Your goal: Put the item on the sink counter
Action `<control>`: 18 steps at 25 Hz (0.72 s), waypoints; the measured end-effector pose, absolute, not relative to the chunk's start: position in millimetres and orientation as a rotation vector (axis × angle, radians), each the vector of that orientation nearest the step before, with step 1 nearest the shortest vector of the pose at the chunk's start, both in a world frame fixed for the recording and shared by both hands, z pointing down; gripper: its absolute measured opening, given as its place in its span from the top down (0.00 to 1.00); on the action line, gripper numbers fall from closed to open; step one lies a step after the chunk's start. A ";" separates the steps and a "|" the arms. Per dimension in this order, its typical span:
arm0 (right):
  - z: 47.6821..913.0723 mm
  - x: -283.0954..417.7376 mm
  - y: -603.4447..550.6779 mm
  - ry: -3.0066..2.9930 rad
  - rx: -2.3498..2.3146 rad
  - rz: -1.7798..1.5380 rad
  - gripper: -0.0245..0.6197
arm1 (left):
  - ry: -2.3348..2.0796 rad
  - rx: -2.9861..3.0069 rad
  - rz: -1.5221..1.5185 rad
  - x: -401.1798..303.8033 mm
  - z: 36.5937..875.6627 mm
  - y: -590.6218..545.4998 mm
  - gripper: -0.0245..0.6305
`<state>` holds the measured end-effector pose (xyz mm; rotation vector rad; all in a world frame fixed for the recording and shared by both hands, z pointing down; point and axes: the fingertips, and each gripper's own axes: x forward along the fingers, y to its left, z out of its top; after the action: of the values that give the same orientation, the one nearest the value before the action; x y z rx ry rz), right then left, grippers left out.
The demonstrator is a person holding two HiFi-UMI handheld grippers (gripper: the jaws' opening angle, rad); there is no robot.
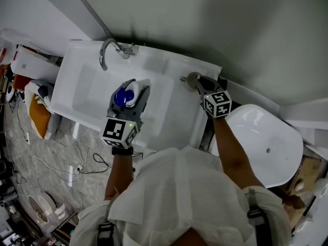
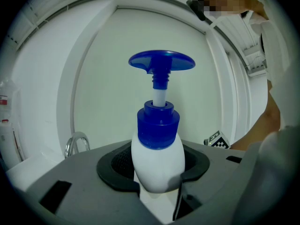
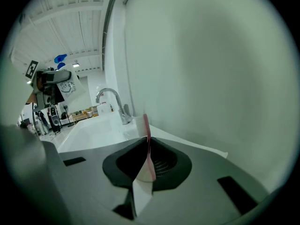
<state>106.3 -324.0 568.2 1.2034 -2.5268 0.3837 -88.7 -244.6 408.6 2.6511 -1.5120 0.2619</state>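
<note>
A white pump bottle [image 1: 123,97] with a blue pump head is held upright over the basin of the white sink [image 1: 77,94], with my left gripper [image 1: 129,88] shut on it. In the left gripper view the bottle [image 2: 157,156] fills the gap between the pads of that gripper [image 2: 157,172]. My right gripper [image 1: 197,81] is low over the right part of the sink counter [image 1: 177,114], close to the wall. It is shut on a thin flat white item with a pink edge [image 3: 146,146], seen edge-on between the jaws of the right gripper [image 3: 147,165].
A chrome faucet [image 1: 107,50] stands at the back of the sink; it also shows as the faucet [image 3: 111,100] ahead of the right jaws. A white toilet [image 1: 261,142] stands right of the counter. Cables and an orange thing [image 1: 38,114] lie on the floor at left.
</note>
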 end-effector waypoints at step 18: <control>531.7 120.8 -319.0 -2.583 1.296 0.338 0.87 | -1.502 2.666 0.245 -84.5 404.0 -243.8 0.65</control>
<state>120.8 -319.0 531.7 1.2956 -2.5835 0.3380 -84.5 -243.8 404.0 2.6660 -1.5018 0.2453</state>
